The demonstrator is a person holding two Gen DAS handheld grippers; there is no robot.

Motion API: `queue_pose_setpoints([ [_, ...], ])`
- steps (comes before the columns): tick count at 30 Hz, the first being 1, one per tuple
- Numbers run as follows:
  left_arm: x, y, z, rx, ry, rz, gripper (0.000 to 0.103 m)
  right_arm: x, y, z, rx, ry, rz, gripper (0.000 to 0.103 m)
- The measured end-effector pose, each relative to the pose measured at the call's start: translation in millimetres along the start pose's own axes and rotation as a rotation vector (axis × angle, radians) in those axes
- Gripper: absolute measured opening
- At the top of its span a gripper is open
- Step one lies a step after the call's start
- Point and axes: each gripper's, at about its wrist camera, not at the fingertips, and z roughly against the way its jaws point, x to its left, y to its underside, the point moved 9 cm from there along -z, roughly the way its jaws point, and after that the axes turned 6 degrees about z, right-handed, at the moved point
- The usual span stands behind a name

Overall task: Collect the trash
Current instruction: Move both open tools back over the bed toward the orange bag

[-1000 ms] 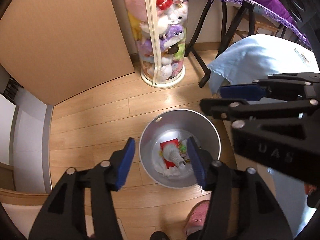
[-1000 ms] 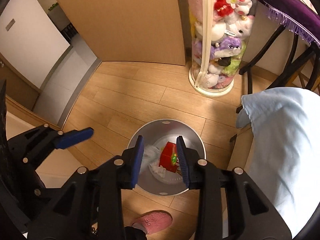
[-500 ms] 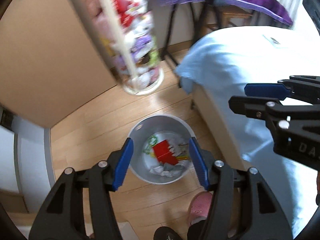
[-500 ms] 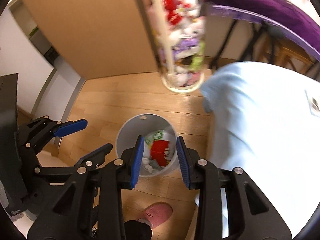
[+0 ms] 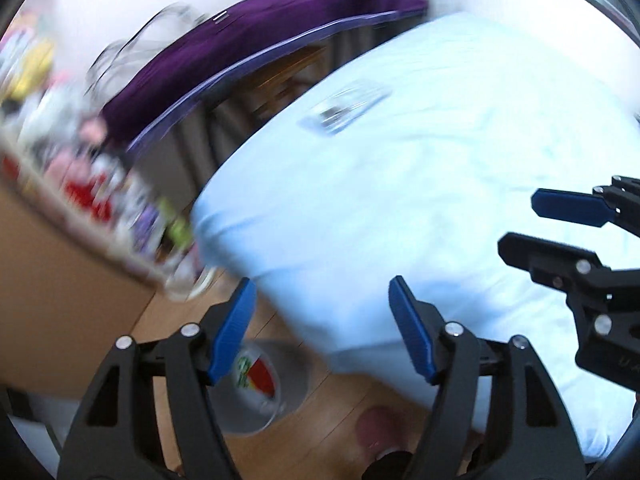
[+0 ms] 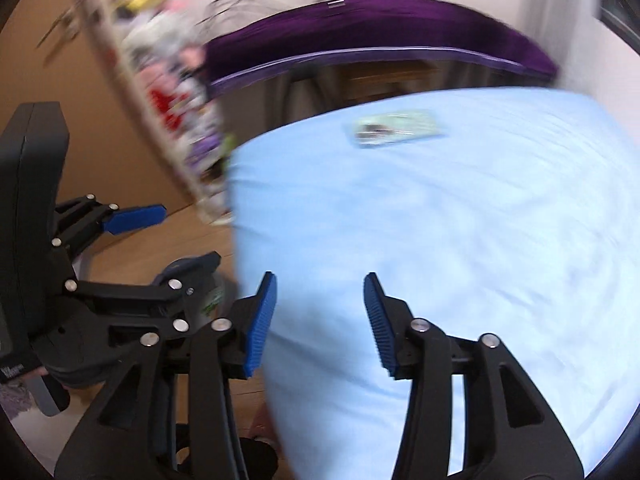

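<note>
Both views are blurred by motion. A flat clear wrapper lies on the light blue bed sheet, seen in the left wrist view (image 5: 344, 110) and in the right wrist view (image 6: 396, 130). The grey trash bin (image 5: 264, 388) holds red and green trash and stands on the wood floor, low between my left fingers. My left gripper (image 5: 322, 326) is open and empty over the bed's edge. My right gripper (image 6: 318, 322) is open and empty above the bed (image 6: 460, 240). Each gripper shows at the side of the other's view.
A tall clear tube of plush toys (image 6: 180, 108) stands left of the bed. A purple cloth (image 6: 380, 28) covers a table behind the bed. A brown panel (image 5: 52, 280) is at the left. A pink slipper (image 5: 380, 426) is on the floor.
Both grippers have swung up and right, from over the trash bin to over the bed. The wrapper on the sheet has come into view. Both stay open.
</note>
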Motion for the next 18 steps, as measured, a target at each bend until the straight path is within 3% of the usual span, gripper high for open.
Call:
queue_pose_setpoints([
  [8, -157.5, -30.4, 30.4, -0.048, 0.148, -0.242, 0.075, -144.6, 83.4, 92.5, -0.028, 0.222, -0.287, 0.052],
  [18, -357.7, -12.4, 70.0, -0.075, 0.344, -0.549, 0.077, -271.4, 234.6, 207.9, -0.024, 0.480, -0.622, 0.054],
])
